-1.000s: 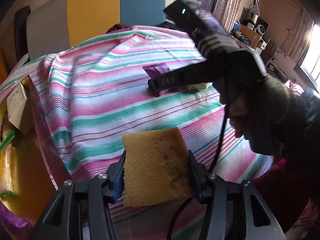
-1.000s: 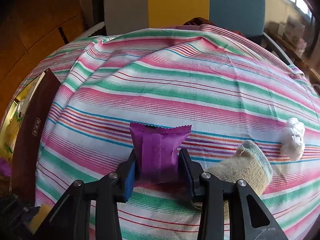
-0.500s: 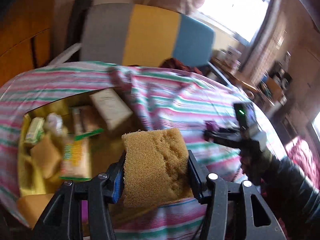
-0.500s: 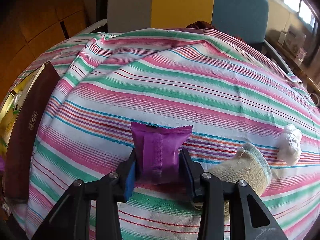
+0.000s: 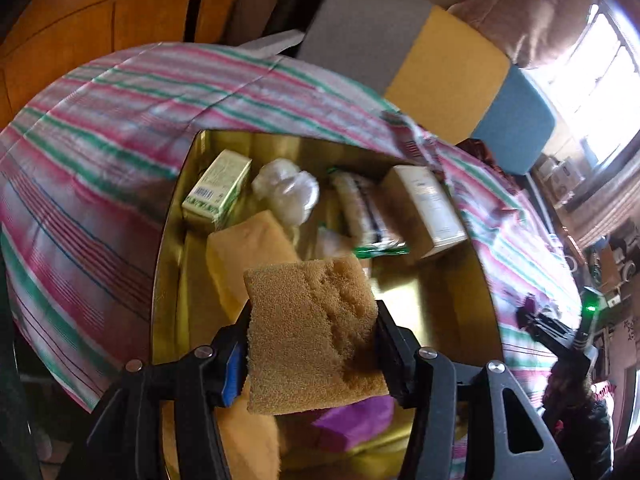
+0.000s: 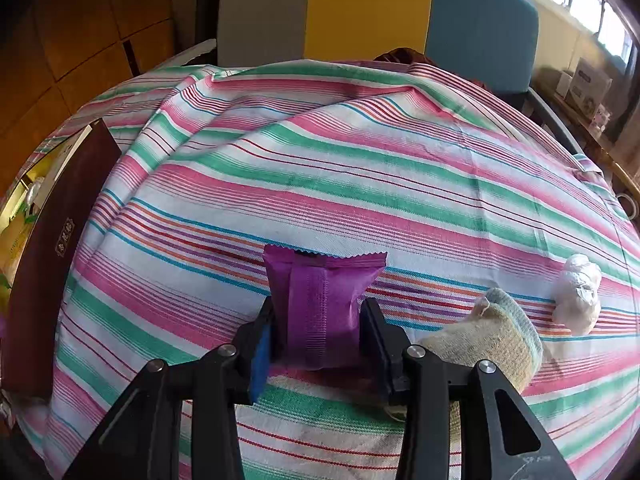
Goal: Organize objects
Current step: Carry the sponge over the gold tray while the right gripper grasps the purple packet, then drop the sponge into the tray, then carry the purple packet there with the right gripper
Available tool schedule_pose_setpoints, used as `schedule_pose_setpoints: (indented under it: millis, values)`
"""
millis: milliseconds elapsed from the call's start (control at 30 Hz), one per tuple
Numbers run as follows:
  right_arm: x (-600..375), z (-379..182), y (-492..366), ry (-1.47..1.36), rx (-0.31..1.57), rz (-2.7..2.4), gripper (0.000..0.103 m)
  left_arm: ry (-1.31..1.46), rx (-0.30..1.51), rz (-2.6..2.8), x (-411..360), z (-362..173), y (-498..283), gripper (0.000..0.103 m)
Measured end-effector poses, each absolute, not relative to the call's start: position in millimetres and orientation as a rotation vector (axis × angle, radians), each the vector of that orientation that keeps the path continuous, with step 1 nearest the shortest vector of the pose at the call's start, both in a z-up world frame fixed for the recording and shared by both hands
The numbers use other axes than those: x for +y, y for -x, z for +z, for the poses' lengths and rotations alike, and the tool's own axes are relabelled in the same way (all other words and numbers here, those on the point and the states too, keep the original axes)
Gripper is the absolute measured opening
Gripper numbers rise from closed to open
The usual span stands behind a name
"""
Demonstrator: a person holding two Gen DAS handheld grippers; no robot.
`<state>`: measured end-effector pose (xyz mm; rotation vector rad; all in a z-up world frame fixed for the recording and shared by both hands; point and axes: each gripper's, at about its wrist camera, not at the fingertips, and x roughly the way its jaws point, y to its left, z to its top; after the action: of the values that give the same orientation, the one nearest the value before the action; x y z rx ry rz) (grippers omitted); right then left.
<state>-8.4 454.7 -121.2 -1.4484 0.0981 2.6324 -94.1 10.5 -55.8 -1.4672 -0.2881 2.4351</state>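
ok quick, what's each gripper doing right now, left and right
Left gripper: shut on the brown sponge, above the gold box.
Right gripper: shut on the purple packet, on the striped cloth.

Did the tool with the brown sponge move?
Yes. The left tool carried the brown sponge from over the striped cloth to above the gold box.

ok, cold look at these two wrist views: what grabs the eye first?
The brown sponge clamped in the left gripper, hanging over the open gold box already crowded with cartons, a yellow sponge and a purple packet. Then the purple snack packet pinched in the right gripper low over the striped cloth, with a rolled sock and a crumpled white wad to its right.
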Motion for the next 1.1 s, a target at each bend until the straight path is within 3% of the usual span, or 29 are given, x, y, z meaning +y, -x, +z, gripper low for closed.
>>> schedule_pose_setpoints:
  millis: [233, 400, 533, 833, 1100]
  values:
    - [454, -121, 9, 1.446, 0.097, 2.633, 0.044, 1.538, -0.292, 2.425, 8, -77, 97, 0.063]
    - [454, -121, 9, 1.444, 0.093, 2.633, 0.044, 1.482, -0.341, 2.464, -1, -65, 97, 0.076]
    - [453, -120, 10, 1.442, 0.09, 2.633, 0.044, 1.412, -0.402, 2.532, -13, -46, 94, 0.076]
    - [448, -121, 11, 1.426, 0.053, 2.614, 0.042, 1.297, -0.058, 2.686, 2, -23, 65, 0.075]
    - [442, -112, 16, 1.485, 0.15, 2.54, 0.038, 1.239, -0.062, 2.671, 3, -16, 57, 0.076]
